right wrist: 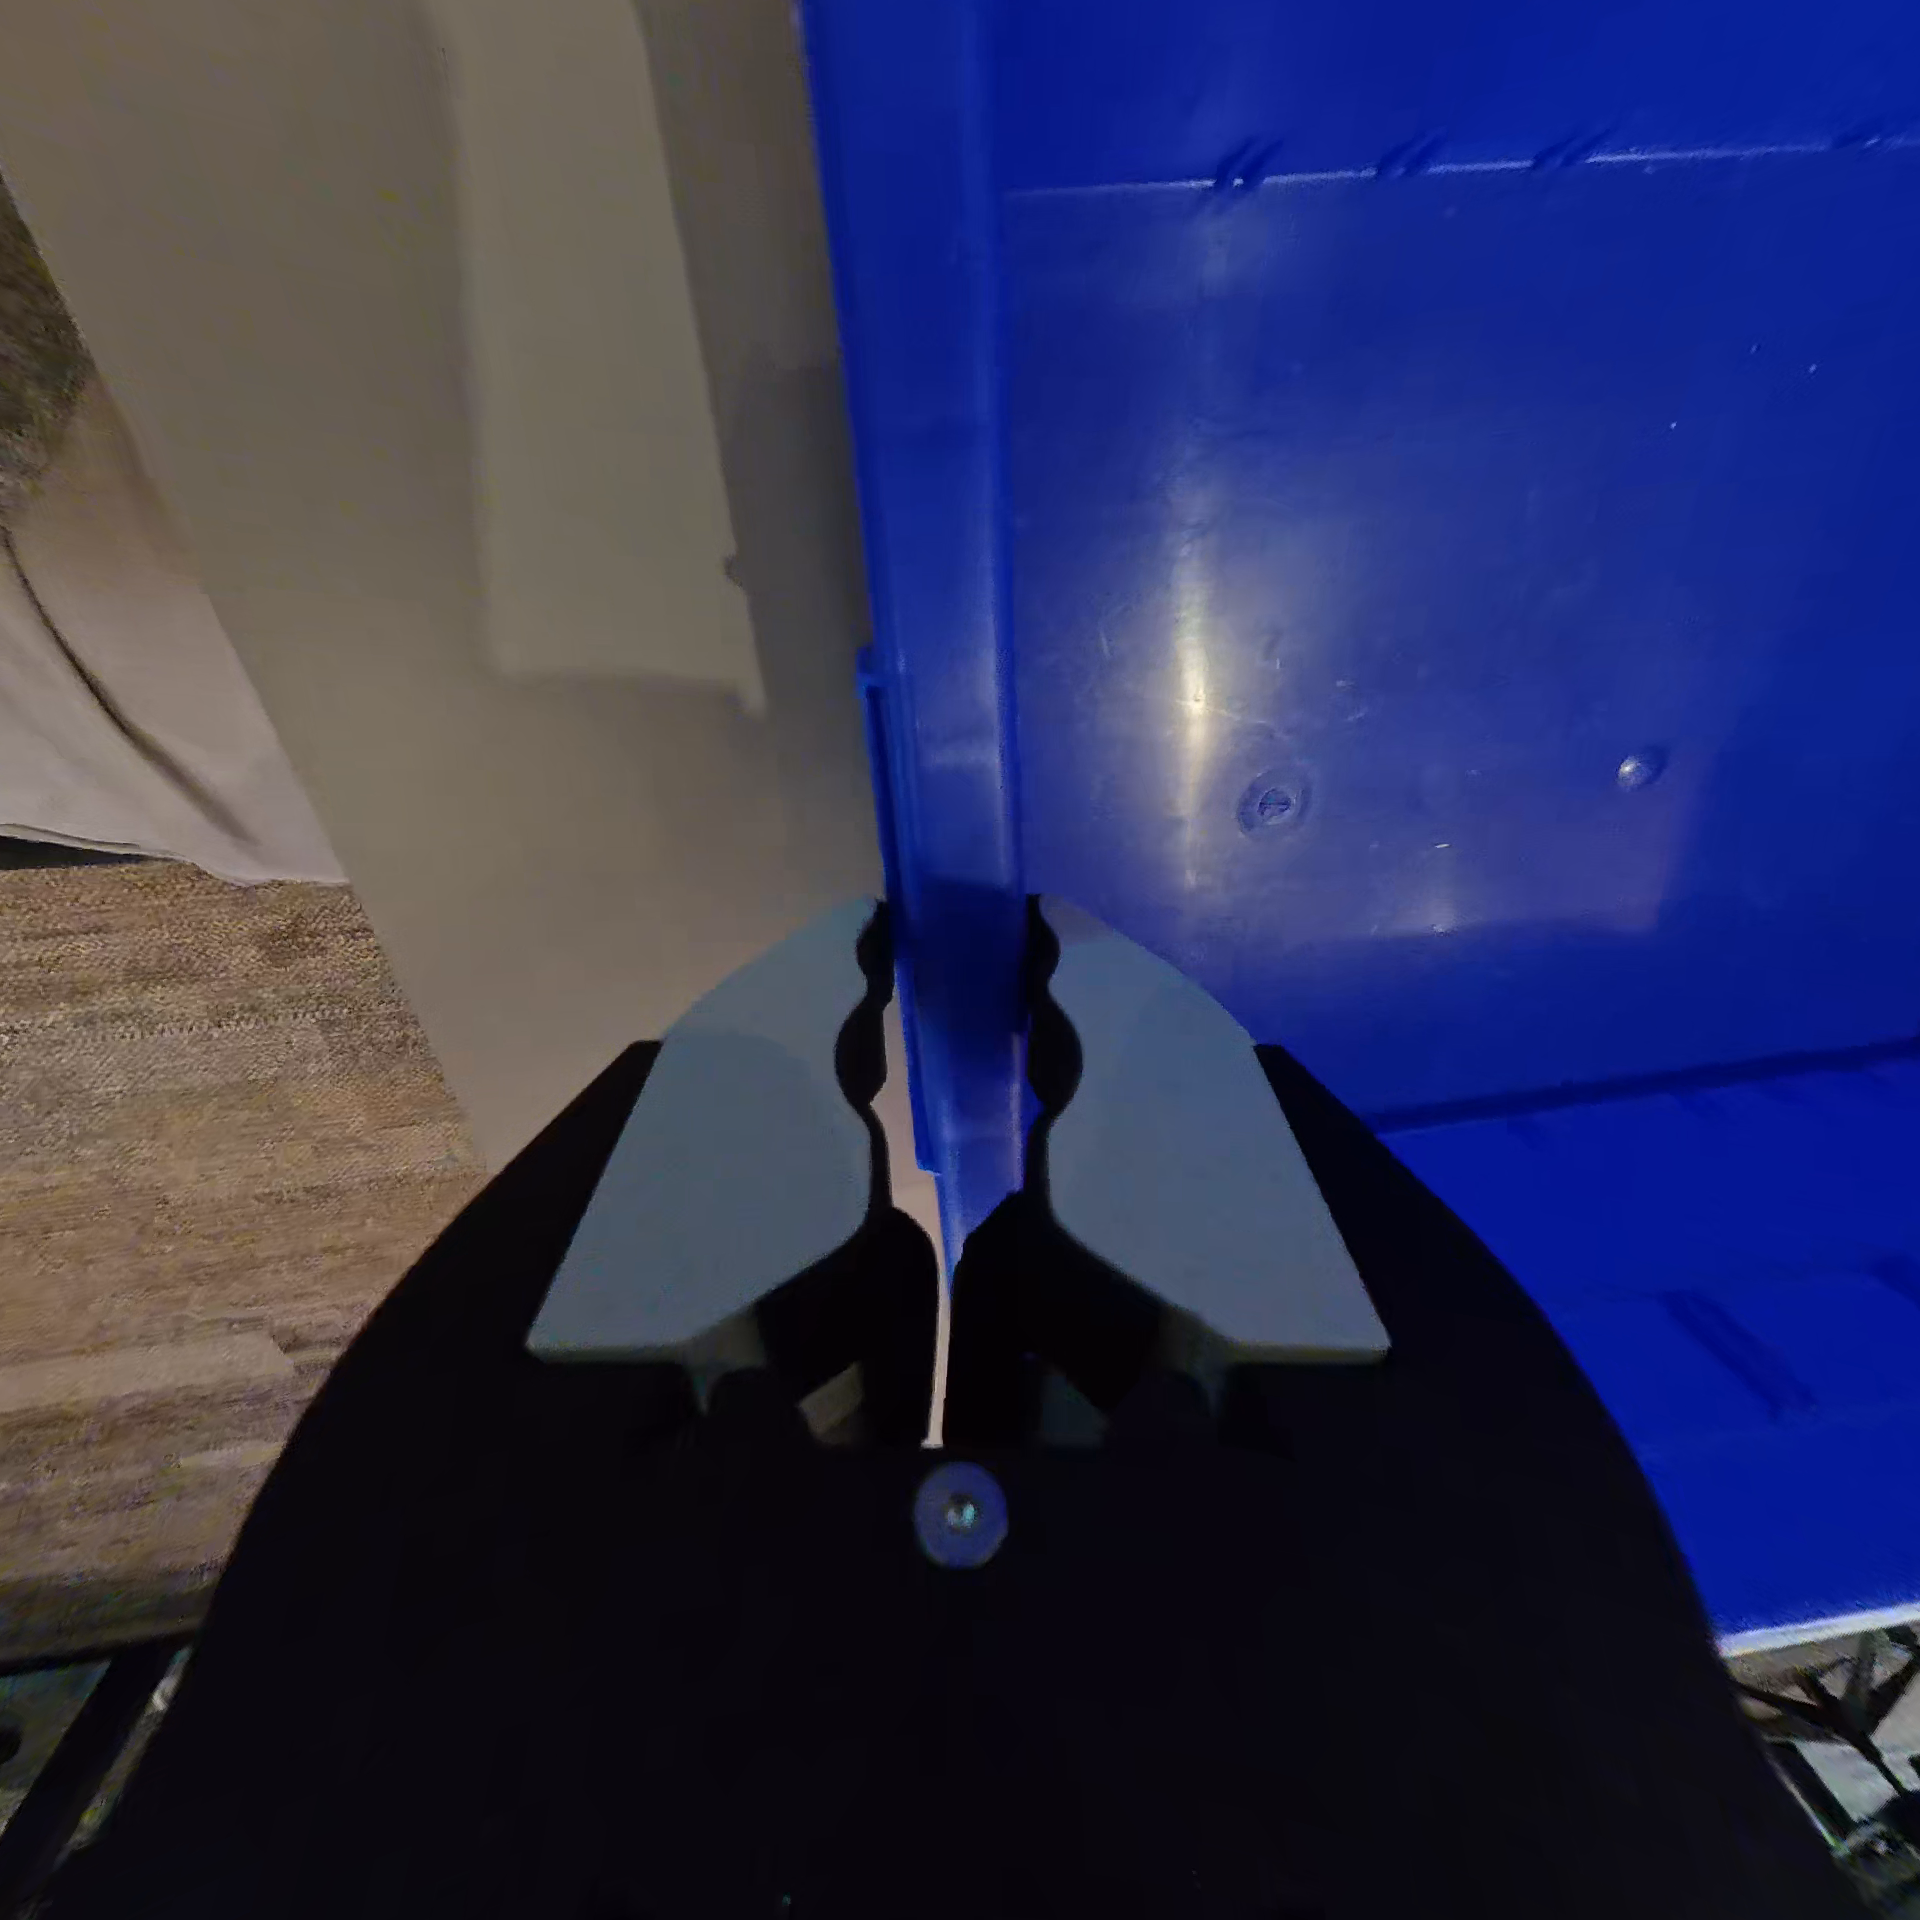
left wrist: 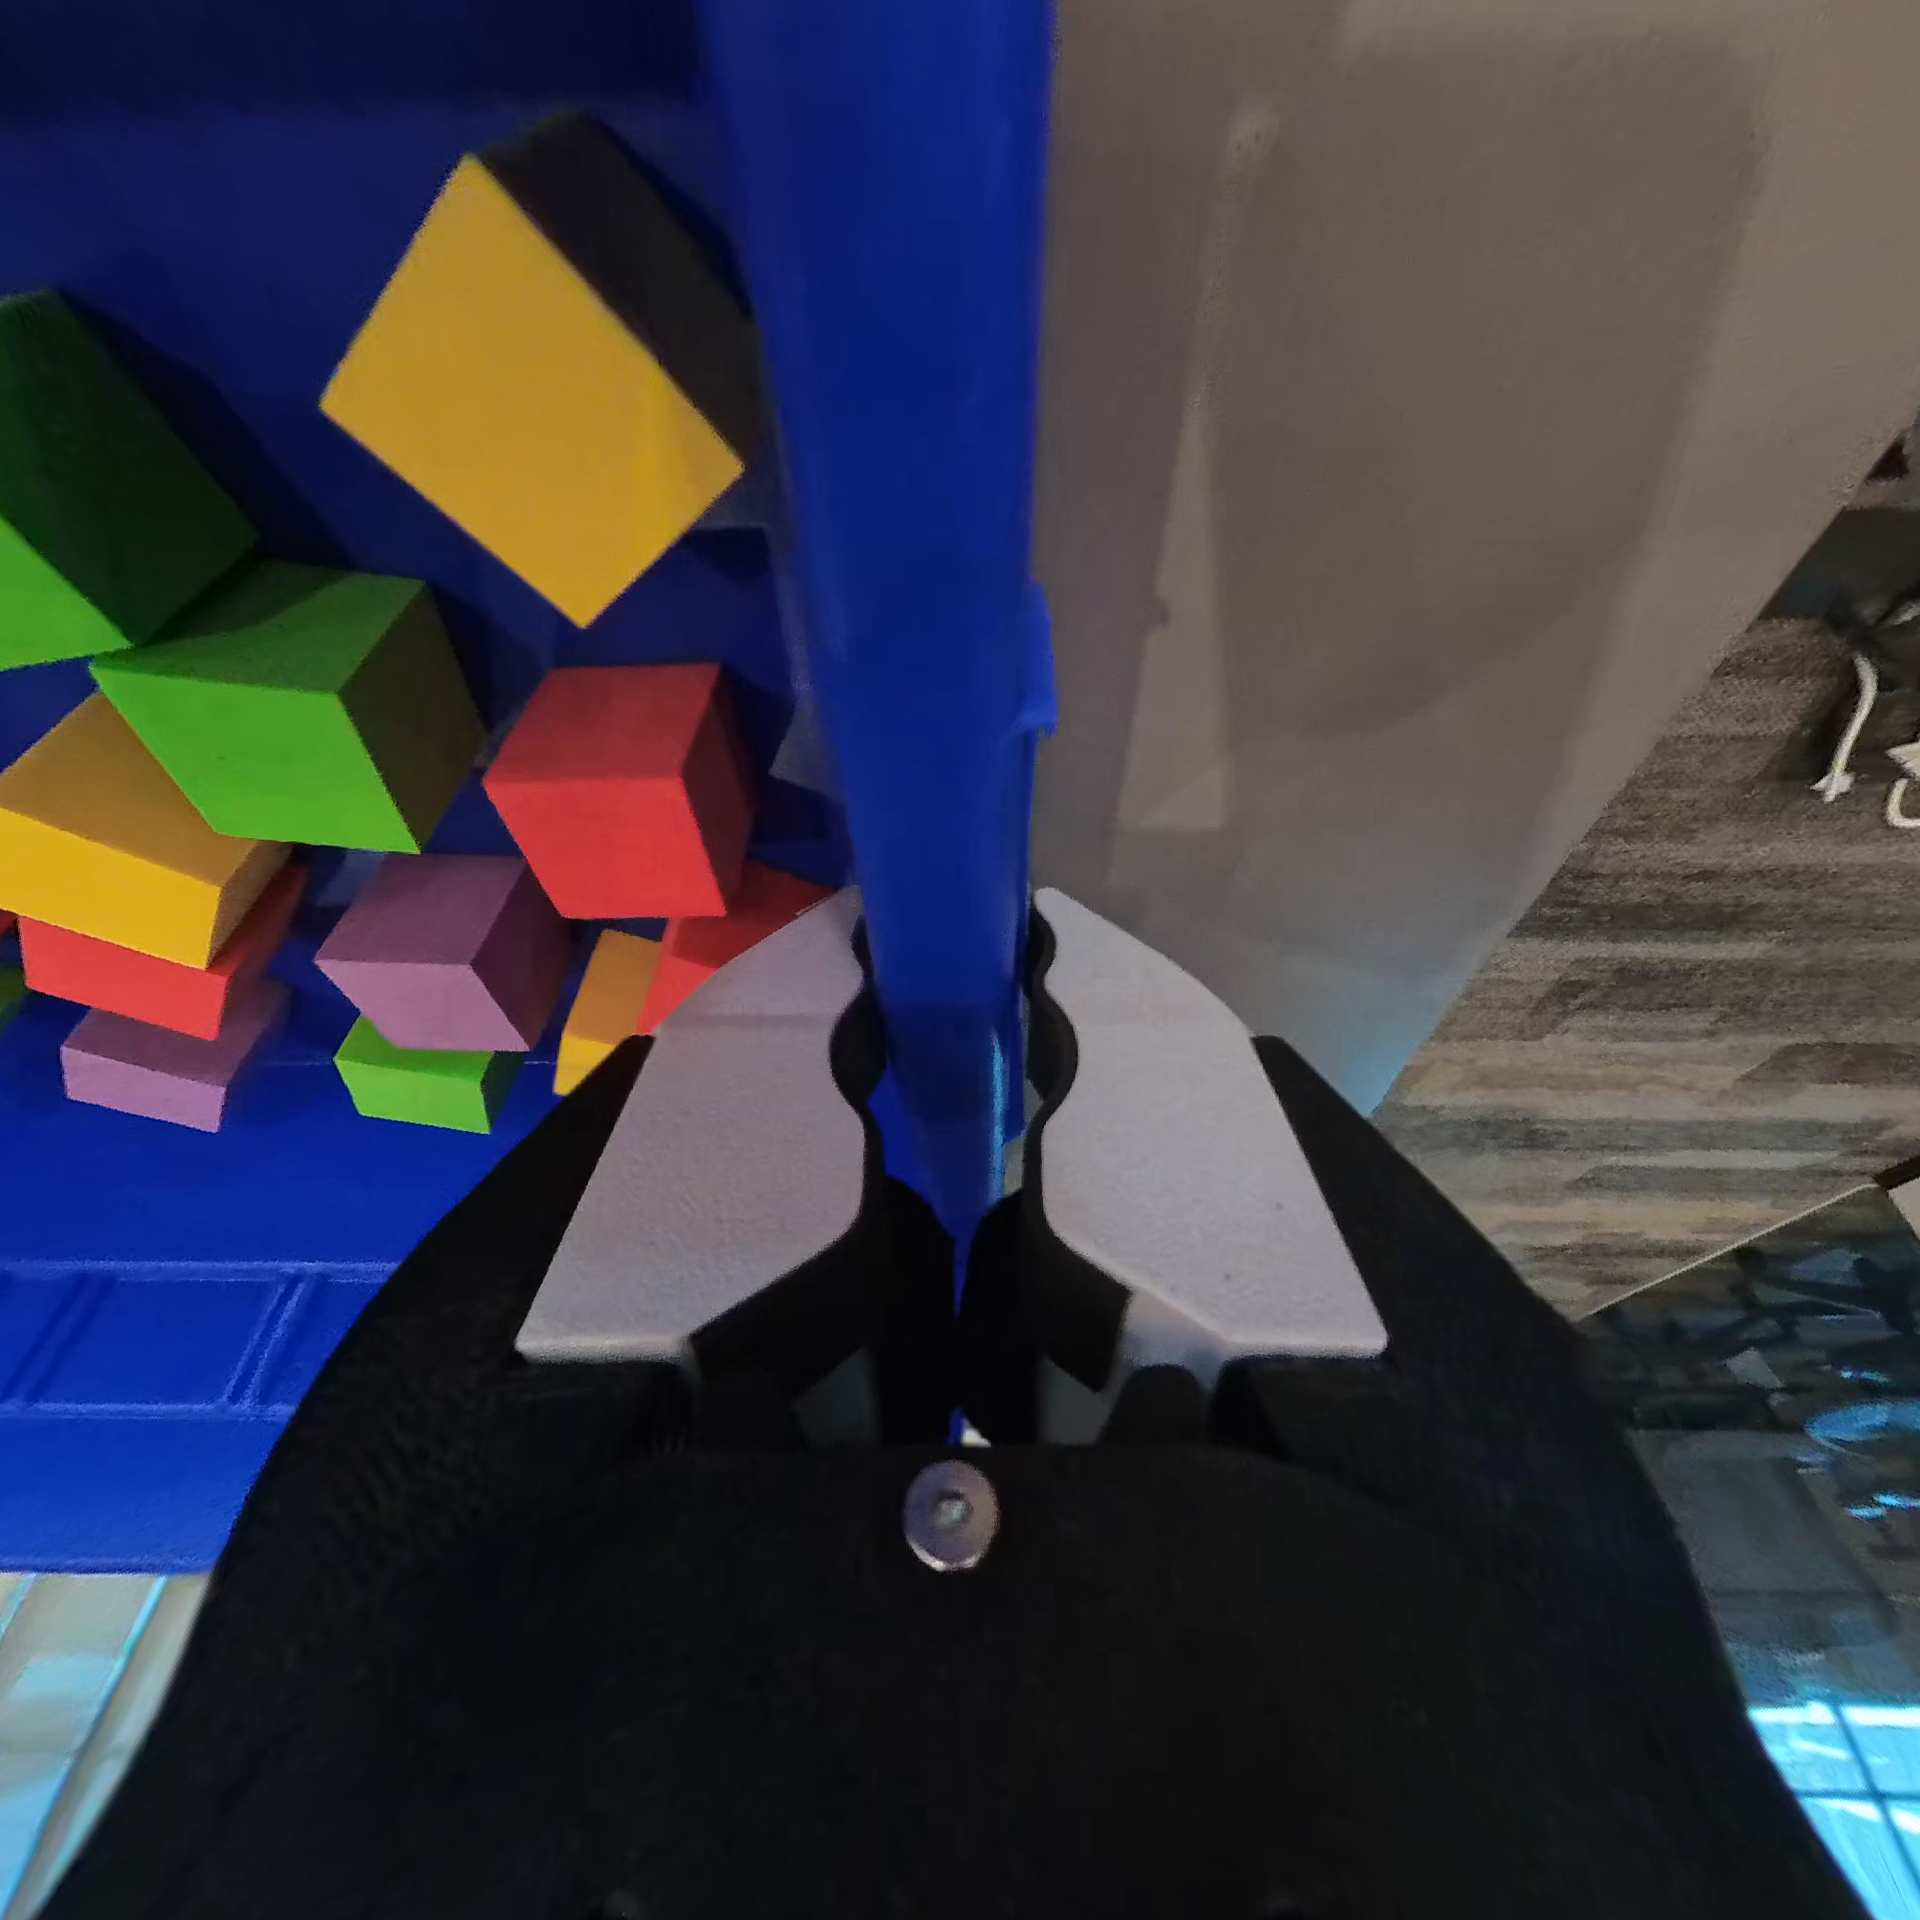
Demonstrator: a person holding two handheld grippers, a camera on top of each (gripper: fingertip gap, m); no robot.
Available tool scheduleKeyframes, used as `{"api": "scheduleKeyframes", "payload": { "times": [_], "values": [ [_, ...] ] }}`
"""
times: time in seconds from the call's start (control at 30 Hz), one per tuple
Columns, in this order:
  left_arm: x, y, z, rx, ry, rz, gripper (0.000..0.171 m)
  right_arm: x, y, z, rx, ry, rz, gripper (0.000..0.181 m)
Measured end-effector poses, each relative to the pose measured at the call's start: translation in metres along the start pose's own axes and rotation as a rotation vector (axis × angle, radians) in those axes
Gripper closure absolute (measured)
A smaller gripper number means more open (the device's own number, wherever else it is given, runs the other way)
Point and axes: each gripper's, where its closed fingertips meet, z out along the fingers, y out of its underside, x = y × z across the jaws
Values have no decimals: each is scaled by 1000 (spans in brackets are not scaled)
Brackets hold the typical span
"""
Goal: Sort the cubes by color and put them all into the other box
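The blue bin's wall [left wrist: 914,520] is clamped between the left gripper [left wrist: 948,1039] fingers, its opposite wall [right wrist: 951,623] likewise pinched by the right gripper [right wrist: 956,1039] (a two-sided hold); foam blocks [left wrist: 613,790] are heaped inside.

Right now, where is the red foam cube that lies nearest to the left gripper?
In the left wrist view, the red foam cube lies inside the blue bin, left of the gripped wall, below the large yellow block.
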Motion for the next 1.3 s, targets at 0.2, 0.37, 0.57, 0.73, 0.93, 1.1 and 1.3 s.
{"api": "scheduleKeyframes", "payload": {
  "times": [0.2, 0.37, 0.57, 0.73, 0.93, 1.1, 1.3],
  "values": [
    [4, 7, 3, 57, -50, -30, 147, 0, -2, 0, 66, 53, 57, 157],
    [7, 8, 3, 61, -50, -25, 147, -4, 3, -1, 25, 53, 56, 157],
    [6, 5, -9, 162, -31, -85, 145, -9, -5, -16, 140, 29, 135, 138],
    [5, 0, -45, 352, 118, -219, 116, -6, -31, -49, 413, 99, 166, 138],
    [-100, -19, -92, 651, 49, -584, 112, 25, -61, -92, 646, 286, 276, 140],
    [-180, -38, -71, 681, -61, -854, 118, 46, -71, -111, 740, 379, 356, 143],
    [-199, -57, -45, 583, -58, -865, 117, 40, -54, -138, 767, 535, 399, 146]
  ]
}}
